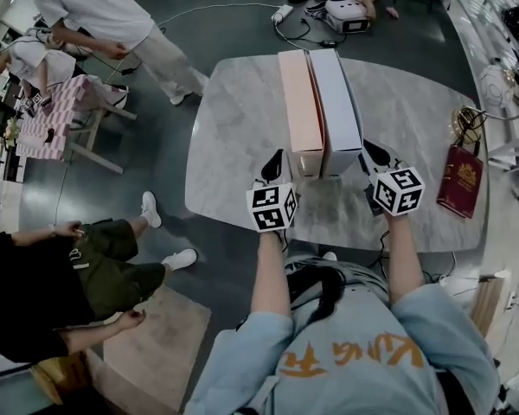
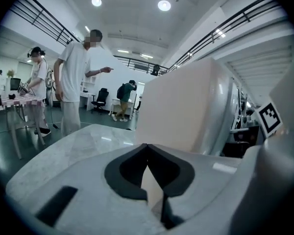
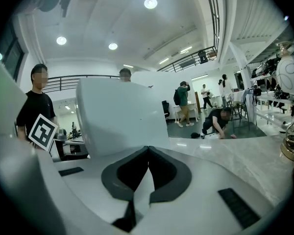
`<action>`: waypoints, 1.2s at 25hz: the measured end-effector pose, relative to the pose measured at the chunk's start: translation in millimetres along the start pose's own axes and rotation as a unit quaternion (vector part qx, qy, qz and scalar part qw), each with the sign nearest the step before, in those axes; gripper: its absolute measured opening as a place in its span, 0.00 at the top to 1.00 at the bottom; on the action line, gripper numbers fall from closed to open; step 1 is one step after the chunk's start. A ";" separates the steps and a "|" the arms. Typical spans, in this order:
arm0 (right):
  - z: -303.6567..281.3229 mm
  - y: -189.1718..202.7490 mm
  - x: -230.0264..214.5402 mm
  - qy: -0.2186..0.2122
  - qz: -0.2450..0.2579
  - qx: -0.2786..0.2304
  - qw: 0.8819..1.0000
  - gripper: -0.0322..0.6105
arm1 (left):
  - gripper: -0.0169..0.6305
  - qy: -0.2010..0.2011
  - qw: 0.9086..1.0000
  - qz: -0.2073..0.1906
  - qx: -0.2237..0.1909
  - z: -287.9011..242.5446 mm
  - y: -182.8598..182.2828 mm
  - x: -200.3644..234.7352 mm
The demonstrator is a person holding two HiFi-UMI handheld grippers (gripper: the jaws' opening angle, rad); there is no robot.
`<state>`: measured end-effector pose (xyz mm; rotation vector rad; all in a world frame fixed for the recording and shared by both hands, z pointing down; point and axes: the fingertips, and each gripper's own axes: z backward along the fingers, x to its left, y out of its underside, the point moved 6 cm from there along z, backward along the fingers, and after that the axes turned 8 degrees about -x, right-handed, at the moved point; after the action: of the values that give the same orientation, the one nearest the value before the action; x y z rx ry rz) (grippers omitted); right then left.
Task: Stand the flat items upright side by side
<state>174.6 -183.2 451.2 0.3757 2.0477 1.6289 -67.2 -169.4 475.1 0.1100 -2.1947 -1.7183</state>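
Setting: open hall, grey floor, ceiling spots; people standing and seated around the edges.
Surface: pale marble desk point(image 1: 415, 119), rounded corners.
Item 1: pink box point(image 1: 298, 111), flat, standing on its long edge near the middle of the desk.
Item 2: white box point(image 1: 335, 106), same form, upright, its side against the pink box's right side; the pair runs away from the operator.
Item 3: red book point(image 1: 460, 180), lying flat near the desk's right edge, well apart from the boxes.
Left hand-held gripper point(image 1: 275, 164): jaws fully together, nothing between them; tip just beside the pink box's near end.
Right hand-held gripper point(image 1: 374, 154): jaws fully together, empty; tip just beside the white box's near end.
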 end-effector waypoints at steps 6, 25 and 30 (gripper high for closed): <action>45.3 -17.3 30.7 -0.019 0.025 -0.048 0.998 0.95 | 0.96 -0.009 0.999 -0.013 -0.049 51.0 -18.8 -31.5; 91.6 -99.6 114.6 -0.004 0.060 -0.138 0.989 0.95 | 0.96 0.006 0.987 -0.055 -0.151 107.9 -106.7 -103.7; 99.0 -94.5 141.6 0.006 0.086 -0.137 0.987 0.95 | 0.96 0.019 0.985 -0.076 -0.154 124.7 -106.6 -107.8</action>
<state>116.8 -53.7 314.6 0.4537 1.8083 1.9895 -22.3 -52.4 324.0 0.2354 -1.9093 -2.0982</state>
